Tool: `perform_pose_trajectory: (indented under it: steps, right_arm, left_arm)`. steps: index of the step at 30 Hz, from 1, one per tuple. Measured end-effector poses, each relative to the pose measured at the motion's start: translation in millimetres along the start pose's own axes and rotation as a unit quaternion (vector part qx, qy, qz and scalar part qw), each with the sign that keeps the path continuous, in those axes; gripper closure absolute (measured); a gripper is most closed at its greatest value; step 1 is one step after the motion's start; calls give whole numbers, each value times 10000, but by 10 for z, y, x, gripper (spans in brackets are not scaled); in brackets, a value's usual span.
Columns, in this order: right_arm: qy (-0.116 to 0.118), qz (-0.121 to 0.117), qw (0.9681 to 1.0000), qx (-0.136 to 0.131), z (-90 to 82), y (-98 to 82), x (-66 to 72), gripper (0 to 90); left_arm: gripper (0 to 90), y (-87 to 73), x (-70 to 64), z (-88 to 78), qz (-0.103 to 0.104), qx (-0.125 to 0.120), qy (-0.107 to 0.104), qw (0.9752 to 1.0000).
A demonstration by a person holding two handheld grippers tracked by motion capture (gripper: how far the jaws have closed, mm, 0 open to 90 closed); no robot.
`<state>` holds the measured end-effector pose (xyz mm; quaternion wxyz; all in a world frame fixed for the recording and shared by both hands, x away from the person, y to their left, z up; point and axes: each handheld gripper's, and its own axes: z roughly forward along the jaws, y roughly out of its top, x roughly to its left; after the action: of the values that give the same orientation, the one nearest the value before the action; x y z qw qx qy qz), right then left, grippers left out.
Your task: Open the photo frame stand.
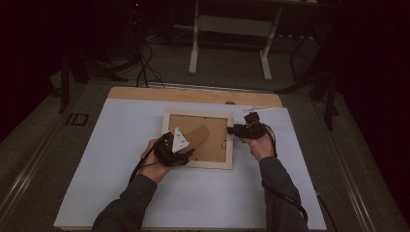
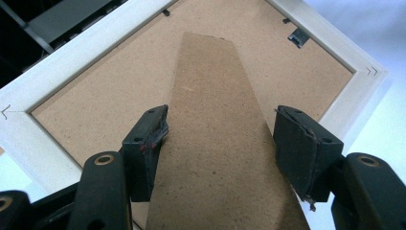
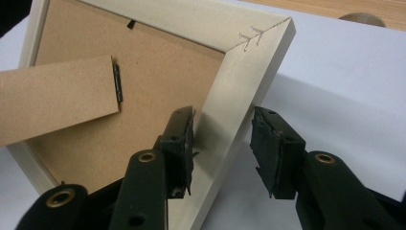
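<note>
A pale wooden picture frame (image 1: 198, 115) lies face down on the white mat, its brown backing up. From the backing a brown cardboard stand (image 1: 198, 137) is hinged and lifted. My left gripper (image 1: 186, 155) comes in from the frame's near left corner. In the left gripper view its pads (image 2: 151, 134) press on both side edges of the stand (image 2: 215, 96), over the frame (image 2: 48, 81). My right gripper (image 1: 232, 129) stands open astride the frame's right rail (image 3: 239, 72), its right pad (image 3: 273, 143) clear of the wood. The stand (image 3: 52, 100) shows at the left there.
The white mat (image 1: 121, 183) covers a wooden tabletop (image 1: 145, 93) that shows at the far edge. A thin white object (image 1: 258, 108) lies just beyond the frame's far right corner. Behind the table stand white table legs (image 1: 194, 53), with cables (image 1: 145, 67) on the floor.
</note>
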<state>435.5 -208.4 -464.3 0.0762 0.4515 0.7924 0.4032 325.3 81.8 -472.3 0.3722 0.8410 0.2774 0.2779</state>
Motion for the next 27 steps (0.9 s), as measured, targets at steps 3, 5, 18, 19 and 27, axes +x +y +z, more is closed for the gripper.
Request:
perform_pose_trajectory:
  steps: [3, 5, 18, 19, 27]
  right_arm:
    - [116, 69, 9999, -24, -9, 13, -39, 584]
    - [179, 112, 9998, -46, -16, 18, -59, 575]
    - [483, 364, 9982, -9, 31, 30, -112, 528]
    - [493, 376, 9981, -11, 31, 30, -114, 534]
    - [633, 569, 9963, -129, -14, -5, -147, 577]
  left_arm:
    - [395, -1, -8, -11, 76, -9, 16, 10000]
    - [395, -3, -13, -13, 92, -43, 19, 9999]
    - [394, -4, -49, -32, 297, -133, 100, 9994]
    - [394, -12, -37, -34, 248, -139, 62, 9996]
    - [391, -26, -25, -38, 220, -184, 0, 9996]
